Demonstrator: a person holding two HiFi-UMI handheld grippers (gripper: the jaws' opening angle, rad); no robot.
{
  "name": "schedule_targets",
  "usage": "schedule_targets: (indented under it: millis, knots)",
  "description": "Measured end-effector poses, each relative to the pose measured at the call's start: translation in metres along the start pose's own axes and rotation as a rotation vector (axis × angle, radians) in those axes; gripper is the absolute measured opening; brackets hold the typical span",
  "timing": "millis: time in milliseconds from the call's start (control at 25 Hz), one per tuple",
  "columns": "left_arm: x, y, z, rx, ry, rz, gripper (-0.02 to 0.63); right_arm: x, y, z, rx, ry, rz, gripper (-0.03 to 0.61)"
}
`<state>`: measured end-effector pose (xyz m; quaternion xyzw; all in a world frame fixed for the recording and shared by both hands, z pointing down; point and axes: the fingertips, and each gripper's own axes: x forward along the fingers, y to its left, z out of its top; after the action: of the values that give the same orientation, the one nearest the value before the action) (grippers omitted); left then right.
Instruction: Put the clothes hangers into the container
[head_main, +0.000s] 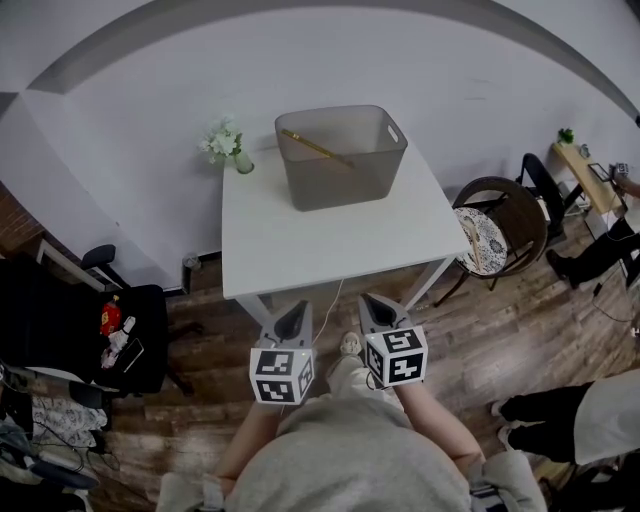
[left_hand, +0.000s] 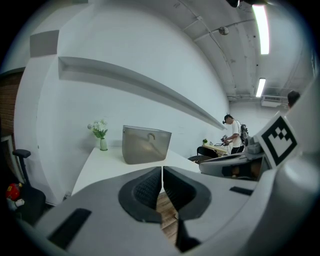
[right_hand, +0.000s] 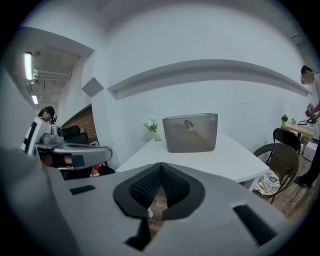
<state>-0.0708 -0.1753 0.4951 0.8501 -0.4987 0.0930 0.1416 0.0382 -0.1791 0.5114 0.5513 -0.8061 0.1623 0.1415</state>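
Going left to right from where I'm driving this thing. Far left there's a black chair (head_main: 120, 315) piled with stuff. It's well clear of the table (head_main: 320, 250), so no worries on that side.

On the table's far-left corner sits a little vase of flowers (head_main: 228, 145), just beside the container (head_main: 340, 190). That's the one thing I'd clip if I swung in from the left.

My left gripper (head_main: 293, 322) hangs low, just off the table's near edge, jaws pressed together with nothing in them. The container is at the far edge, straight ahead of both sets of fingertips, with the whole bare tabletop in between.

The only hanger (head_main: 315, 147) I can spot is already lying inside it. Its long axis slants from back-left to front-right, and the hook shows through the translucent wall.

The right gripper (head_main: 378, 312) is the same story: pinched closed, empty, off the near edge right beside the left one. Neither is really nearer the bin.

I don't see any hanger left out on the table, so my read is there's nothing to grab from here.

Right of the table a wicker chair (head_main: 500, 225) sits close to the corner, so there's less elbow room there than on the left.
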Motion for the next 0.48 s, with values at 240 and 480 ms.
schedule_targets:
  millis: [240, 480]
  knots:
    - [0.0026, 0.0006, -0.0001, -0.002, 0.004, 0.001, 0.012, 0.0014, -0.0012, 0.0008, 0.0, -0.006, 0.004, -0.005]
    - [0.0051, 0.0004, 0.0003, -0.001, 0.003, 0.003, 0.012, 0.0027, -0.0026, 0.0016, 0.003, -0.015, 0.01, -0.004]
